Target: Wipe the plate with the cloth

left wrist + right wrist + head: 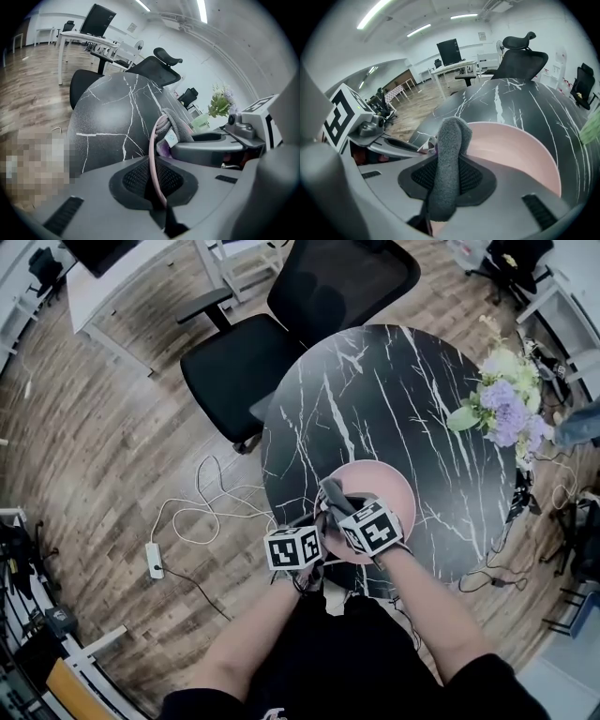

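Plate (386,486) and cloth (332,493), one each

Far half of surface (375,390) bare, free to pass. Flowers (506,404) block right edge. Plate (394,488) takes near-centre. Left gripper (314,521) & right gripper (339,505) crowd its near rim, close together, no gap to slip btw. Left clamps plate rim, right is full of cloth (447,164). Chair (234,371) butts far-left edge. Floor at left open bar cable (202,512).
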Demonstrator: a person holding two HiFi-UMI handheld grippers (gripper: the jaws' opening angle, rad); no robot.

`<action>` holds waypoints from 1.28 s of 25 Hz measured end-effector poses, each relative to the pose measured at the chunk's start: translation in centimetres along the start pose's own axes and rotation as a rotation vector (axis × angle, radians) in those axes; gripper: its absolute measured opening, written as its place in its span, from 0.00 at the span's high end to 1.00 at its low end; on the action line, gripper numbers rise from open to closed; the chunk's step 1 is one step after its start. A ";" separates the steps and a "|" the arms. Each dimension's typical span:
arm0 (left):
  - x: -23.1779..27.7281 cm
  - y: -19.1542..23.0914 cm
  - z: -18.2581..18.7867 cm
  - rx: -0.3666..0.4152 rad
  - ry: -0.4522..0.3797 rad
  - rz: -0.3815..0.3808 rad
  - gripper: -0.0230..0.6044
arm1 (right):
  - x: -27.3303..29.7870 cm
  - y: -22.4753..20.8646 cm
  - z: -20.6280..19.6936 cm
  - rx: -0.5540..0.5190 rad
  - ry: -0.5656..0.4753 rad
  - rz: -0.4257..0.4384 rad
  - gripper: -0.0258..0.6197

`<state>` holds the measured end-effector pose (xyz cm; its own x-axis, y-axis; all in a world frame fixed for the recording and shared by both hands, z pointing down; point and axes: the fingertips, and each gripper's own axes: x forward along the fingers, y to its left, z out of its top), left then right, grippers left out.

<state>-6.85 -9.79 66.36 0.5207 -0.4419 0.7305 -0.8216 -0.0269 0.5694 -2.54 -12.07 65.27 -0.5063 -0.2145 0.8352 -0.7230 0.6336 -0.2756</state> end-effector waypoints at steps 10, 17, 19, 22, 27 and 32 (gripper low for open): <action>-0.1 -0.1 0.0 0.004 -0.010 0.006 0.91 | -0.2 -0.2 -1.7 -0.073 0.039 -0.034 0.79; 0.0 0.0 0.1 0.009 -0.013 0.015 0.91 | -1.6 -2.6 -2.9 -0.086 0.052 -0.109 0.79; -0.1 0.0 0.1 0.011 -0.012 0.014 0.91 | -2.4 -3.4 -3.1 -0.063 0.064 -0.127 0.79; -0.1 -0.1 0.0 0.013 -0.011 0.011 0.91 | -3.0 -4.9 -3.7 -0.040 0.066 -0.159 0.79; -0.1 -0.1 0.2 0.013 -0.016 0.008 0.91 | -4.0 -7.5 -4.3 -0.049 0.092 -0.242 0.79; -0.1 -0.1 0.1 0.009 -0.012 0.004 0.91 | -5.0 -9.6 -4.5 -0.118 0.123 -0.333 0.79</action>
<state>-6.82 -9.82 66.23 0.5143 -0.4525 0.7285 -0.8260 -0.0331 0.5626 9.04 -13.73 65.88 -0.1870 -0.3374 0.9226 -0.7759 0.6267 0.0719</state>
